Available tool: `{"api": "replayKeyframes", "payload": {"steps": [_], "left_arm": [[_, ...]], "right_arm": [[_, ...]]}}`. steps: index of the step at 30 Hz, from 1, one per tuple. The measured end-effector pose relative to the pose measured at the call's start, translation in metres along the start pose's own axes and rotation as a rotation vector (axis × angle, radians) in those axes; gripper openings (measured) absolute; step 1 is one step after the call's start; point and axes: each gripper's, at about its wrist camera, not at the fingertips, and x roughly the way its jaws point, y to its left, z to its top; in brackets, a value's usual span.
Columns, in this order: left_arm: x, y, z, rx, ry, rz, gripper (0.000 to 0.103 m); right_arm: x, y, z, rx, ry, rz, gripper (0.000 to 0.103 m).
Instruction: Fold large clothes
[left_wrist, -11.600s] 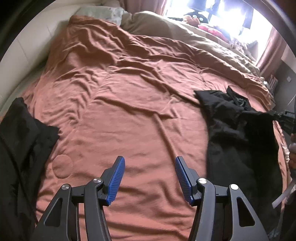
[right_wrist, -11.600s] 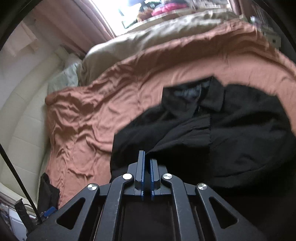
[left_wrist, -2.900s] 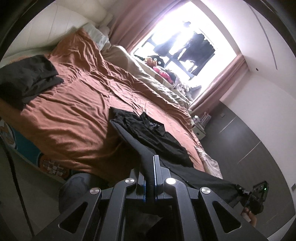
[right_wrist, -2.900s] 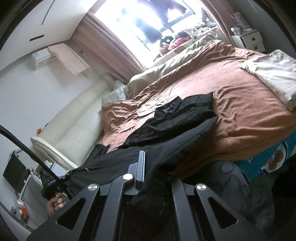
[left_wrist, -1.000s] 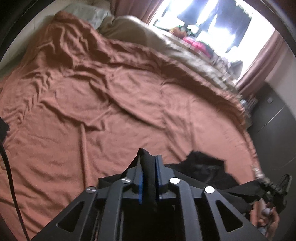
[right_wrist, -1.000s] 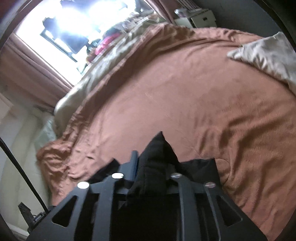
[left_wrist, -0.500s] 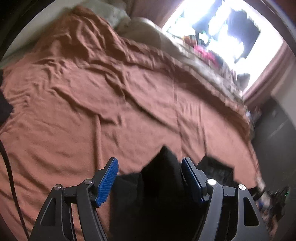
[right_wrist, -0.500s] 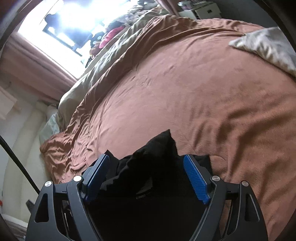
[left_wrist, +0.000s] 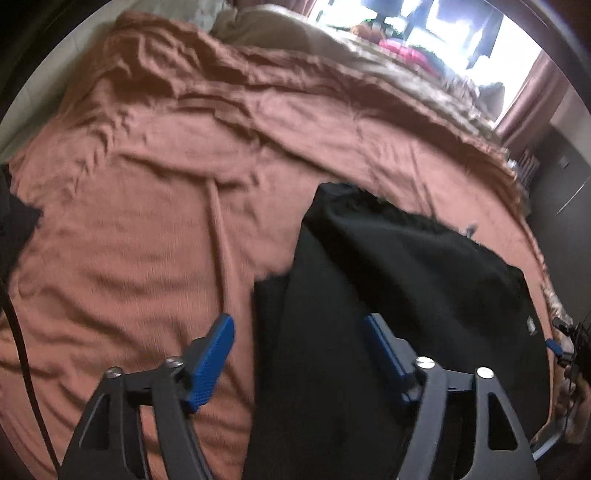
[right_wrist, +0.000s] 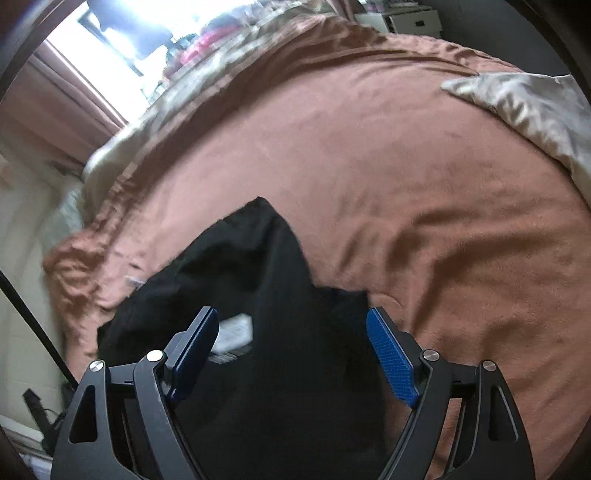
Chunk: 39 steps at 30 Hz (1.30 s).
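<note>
Left wrist view: we find the black garment (left_wrist: 388, 295) lying on the rust bedspread (left_wrist: 147, 221); left gripper (left_wrist: 299, 349) and right gripper (right_wrist: 291, 341), jaws just opened wide, grip nothing

Daylight pours from the far window (left_wrist: 436, 26), blown out to white glare in both views. The rust bedspread (left_wrist: 155, 206) is evenly lit, folds softly shadowed. The black garment (right_wrist: 266, 295) reads as a detail-less dark mass. Motion blur smears everything; fisheye bending and dark vignette at edges.
</note>
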Motion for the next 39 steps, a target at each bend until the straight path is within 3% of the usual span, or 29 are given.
{"api": "replayKeyframes", "payload": {"steps": [3, 5, 6, 7, 9, 15, 18, 20, 22, 32, 39], "left_arm": [[0.013, 0.003, -0.015, -0.003, 0.068, -0.003, 0.052], [0.016, 0.003, -0.024, 0.012, 0.087, -0.004, 0.033], [0.015, 0.002, -0.027, 0.022, 0.085, 0.007, 0.026], [0.014, 0.001, -0.030, 0.034, 0.081, 0.023, 0.012], [0.009, 0.000, -0.031, 0.041, 0.074, 0.017, 0.007], [-0.005, 0.005, -0.032, 0.003, 0.065, 0.014, 0.011], [-0.014, 0.009, -0.039, -0.025, 0.068, -0.036, 0.030], [-0.023, 0.012, -0.048, -0.031, 0.059, -0.052, 0.050], [-0.030, 0.017, -0.059, -0.040, 0.053, -0.059, 0.055], [-0.042, 0.046, -0.100, -0.179, 0.080, -0.152, 0.057], [-0.046, 0.055, -0.125, -0.271, 0.103, -0.242, 0.060]], "right_arm": [[0.010, -0.001, 0.000, -0.015, 0.048, -0.006, 0.076], [0.017, -0.001, -0.001, -0.026, 0.074, -0.019, 0.063], [0.021, -0.001, -0.002, -0.031, 0.085, -0.027, 0.052], [0.023, 0.000, -0.002, -0.033, 0.093, -0.031, 0.041], [0.025, 0.002, -0.001, -0.038, 0.092, -0.016, 0.037], [0.001, -0.009, 0.003, 0.026, -0.023, -0.024, 0.037], [-0.030, -0.005, -0.010, 0.005, -0.097, 0.022, 0.037], [-0.045, 0.001, -0.020, -0.027, -0.122, 0.046, 0.039], [-0.059, 0.008, -0.033, -0.063, -0.134, 0.074, 0.043], [-0.069, 0.057, -0.086, -0.282, -0.030, 0.149, 0.044], [-0.067, 0.096, -0.116, -0.420, 0.029, 0.149, 0.044]]}}
